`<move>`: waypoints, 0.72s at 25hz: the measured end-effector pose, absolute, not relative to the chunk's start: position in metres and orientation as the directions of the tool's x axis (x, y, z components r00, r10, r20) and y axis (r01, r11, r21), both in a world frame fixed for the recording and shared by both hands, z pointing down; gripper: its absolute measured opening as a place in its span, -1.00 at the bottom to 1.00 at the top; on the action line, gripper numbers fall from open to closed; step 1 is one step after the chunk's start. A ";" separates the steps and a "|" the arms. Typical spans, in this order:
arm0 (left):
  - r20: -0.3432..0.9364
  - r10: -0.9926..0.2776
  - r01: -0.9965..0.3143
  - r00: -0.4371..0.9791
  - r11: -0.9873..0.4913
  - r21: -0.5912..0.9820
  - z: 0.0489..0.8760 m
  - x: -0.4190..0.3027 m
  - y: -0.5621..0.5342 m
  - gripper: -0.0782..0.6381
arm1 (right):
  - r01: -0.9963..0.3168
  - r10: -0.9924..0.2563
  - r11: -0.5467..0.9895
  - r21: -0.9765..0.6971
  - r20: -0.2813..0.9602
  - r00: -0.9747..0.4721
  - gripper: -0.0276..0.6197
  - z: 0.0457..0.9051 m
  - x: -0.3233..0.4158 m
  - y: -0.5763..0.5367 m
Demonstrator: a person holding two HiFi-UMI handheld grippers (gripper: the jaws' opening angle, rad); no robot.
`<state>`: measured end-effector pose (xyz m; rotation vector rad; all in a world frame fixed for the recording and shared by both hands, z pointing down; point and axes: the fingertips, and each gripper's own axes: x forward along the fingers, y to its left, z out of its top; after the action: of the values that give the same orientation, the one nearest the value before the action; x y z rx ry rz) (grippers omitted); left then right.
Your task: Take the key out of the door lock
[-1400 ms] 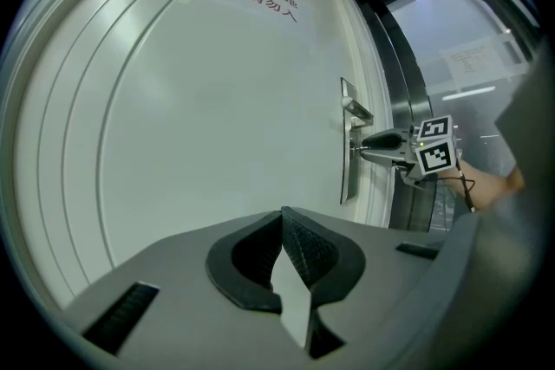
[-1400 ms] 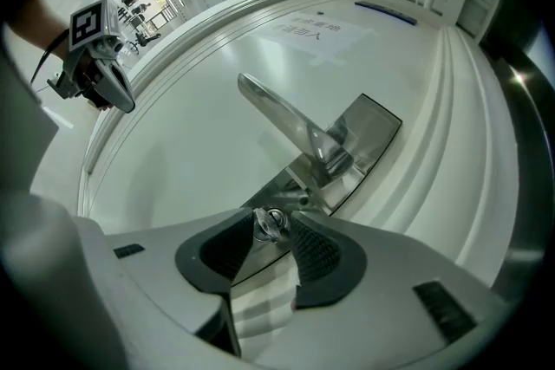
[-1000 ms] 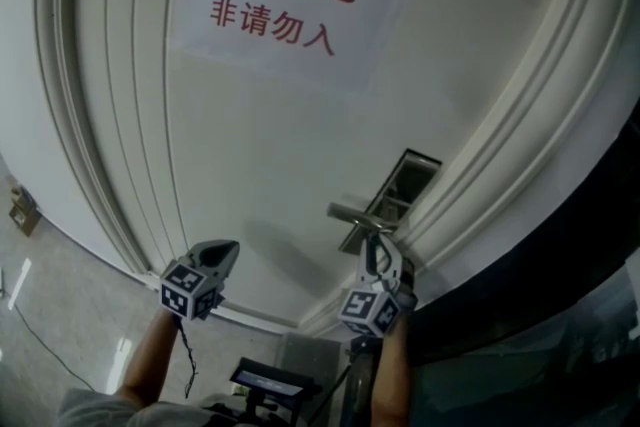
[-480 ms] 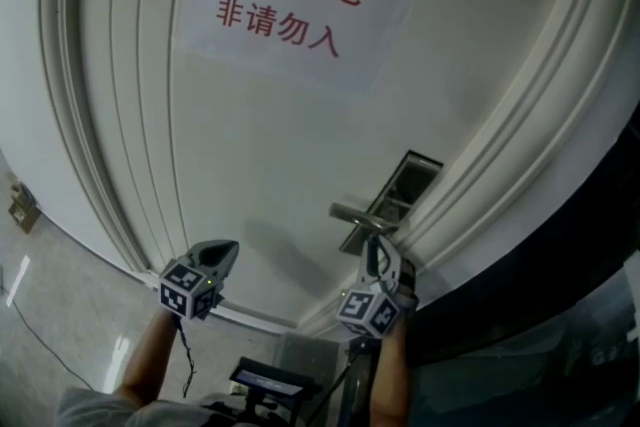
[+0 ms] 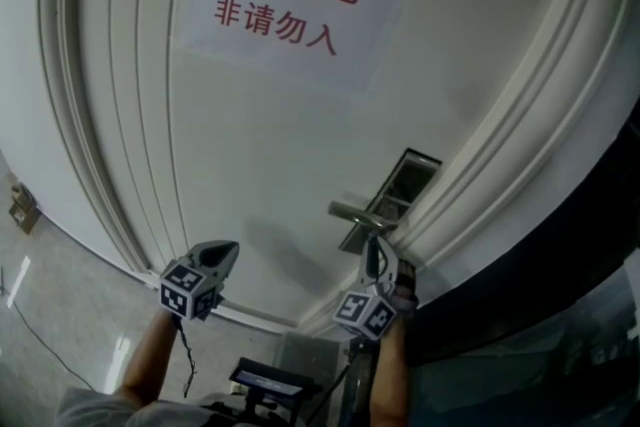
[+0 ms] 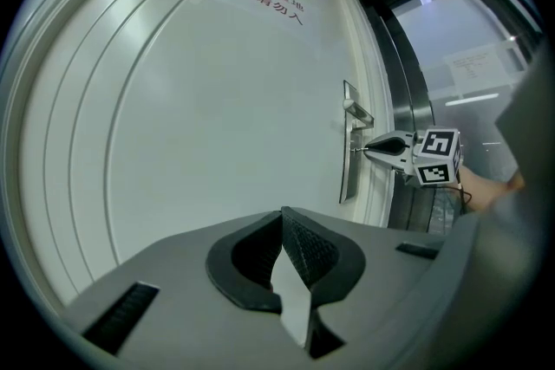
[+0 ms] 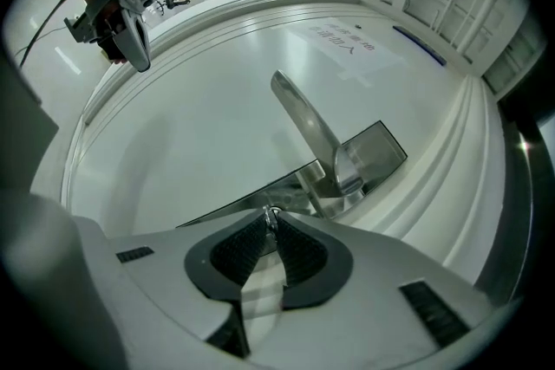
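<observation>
A small metal key [image 7: 271, 215] sticks out of the steel lock plate [image 7: 257, 192] below the lever handle [image 7: 303, 121] of a white door. My right gripper [image 7: 270, 221] is up against the plate. Its jaws have just been closing, and their tips now pinch the key's head. The head view shows this gripper [image 5: 374, 245] just under the handle [image 5: 352, 213], and the key is hidden there. My left gripper [image 5: 222, 253] hovers well to the left, near the bare door panel. It is shut, with nothing in it [image 6: 282, 217].
A paper notice [image 5: 290, 0] with red characters hangs on the door above. Raised mouldings [image 5: 120, 145] curve round the panel. A dark glass partition and metal frame [image 5: 560, 295] stand right of the door. Tiled floor [image 5: 40, 295] lies to the left.
The right gripper has rolled a little at the lock, its marker cube turning. The left gripper has stayed where it was.
</observation>
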<state>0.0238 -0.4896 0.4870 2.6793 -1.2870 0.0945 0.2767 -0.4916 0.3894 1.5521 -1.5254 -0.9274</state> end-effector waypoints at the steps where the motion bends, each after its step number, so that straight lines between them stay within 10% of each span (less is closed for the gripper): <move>1: 0.129 -0.769 -0.780 0.626 -0.613 0.125 0.487 0.023 -0.490 -0.76 | -0.455 -1.000 0.001 0.891 0.012 0.021 -0.75 0.389 0.276 -0.492; 18: 0.129 -0.775 -0.785 0.619 -0.607 0.122 0.487 0.021 -0.488 -0.76 | -0.447 -1.000 -0.001 0.895 0.009 0.020 -0.76 0.390 0.276 -0.487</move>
<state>0.0208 -0.4880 0.4873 2.6738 -1.2995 0.0944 0.2759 -0.4865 0.3896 1.5479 -1.5262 -0.9337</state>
